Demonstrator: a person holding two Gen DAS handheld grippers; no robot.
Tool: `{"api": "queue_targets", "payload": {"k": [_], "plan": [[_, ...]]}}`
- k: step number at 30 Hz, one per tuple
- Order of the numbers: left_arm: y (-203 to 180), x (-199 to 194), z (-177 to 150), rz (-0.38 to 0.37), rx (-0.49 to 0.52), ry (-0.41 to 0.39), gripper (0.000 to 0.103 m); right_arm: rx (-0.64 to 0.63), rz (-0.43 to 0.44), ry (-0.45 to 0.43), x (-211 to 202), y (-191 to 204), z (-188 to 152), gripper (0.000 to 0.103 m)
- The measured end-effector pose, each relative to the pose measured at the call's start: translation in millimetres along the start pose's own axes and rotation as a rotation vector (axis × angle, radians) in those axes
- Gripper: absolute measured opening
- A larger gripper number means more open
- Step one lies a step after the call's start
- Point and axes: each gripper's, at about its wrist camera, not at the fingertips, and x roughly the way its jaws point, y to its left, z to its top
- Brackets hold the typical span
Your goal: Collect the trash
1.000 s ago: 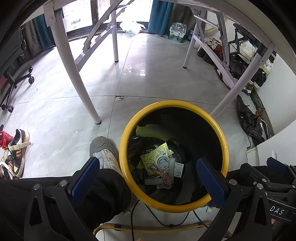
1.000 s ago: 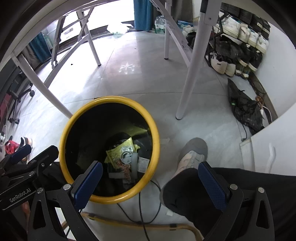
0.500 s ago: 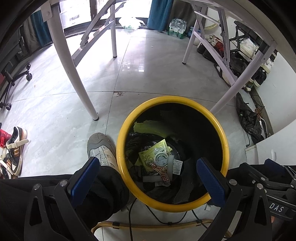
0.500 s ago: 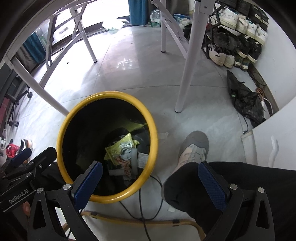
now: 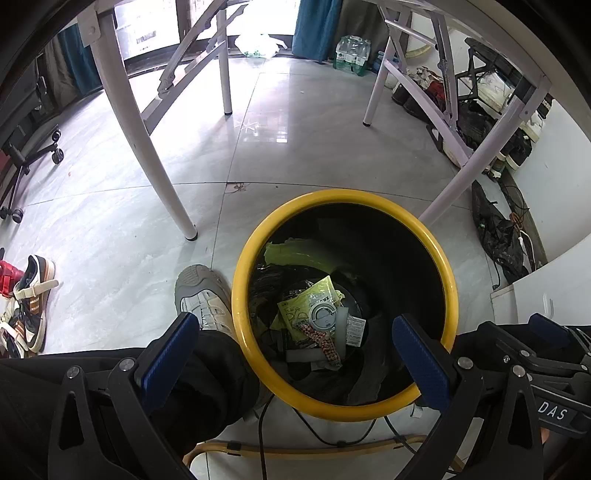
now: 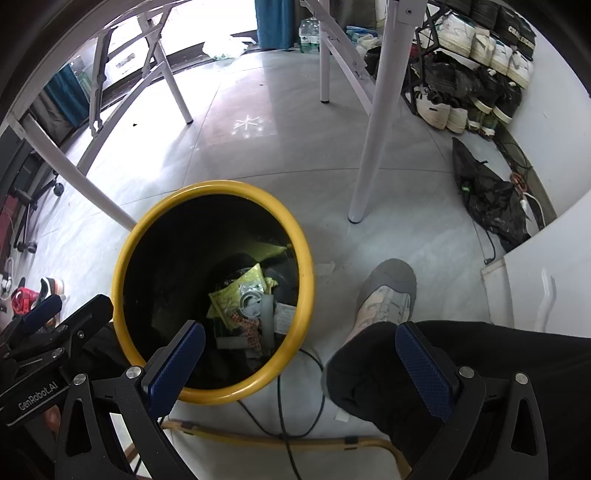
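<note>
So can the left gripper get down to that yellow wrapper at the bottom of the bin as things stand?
Probably yes. The left gripper hangs open above the bin, whose mouth is uncovered, and the yellow wrapper lies on top of the trash. It sits deep, though, so the open fingers may crowd the rim.

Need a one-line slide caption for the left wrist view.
Open left hand-held gripper above yellow-rimmed black trash bin holding yellow-green wrapper and other scraps.

1. Daylight entered from the far window [image 5: 155, 29], overexposed.
2. Glare lay on the floor tiles [image 5: 266, 125].
3. The bin interior [image 6: 177, 258] stayed dark.
4. Fisheye bending and black vignetting marked all edges; focus was sharp.
</note>
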Motion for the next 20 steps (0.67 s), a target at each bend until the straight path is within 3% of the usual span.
{"api": "queue_targets", "payload": {"k": [20], "plan": [[-4.0, -3.0, -0.6, 0.021, 0.014, -0.028, 0.102, 0.007, -0.001, 0.003, 0.6, -2.6, -1.5, 0.103]]}}
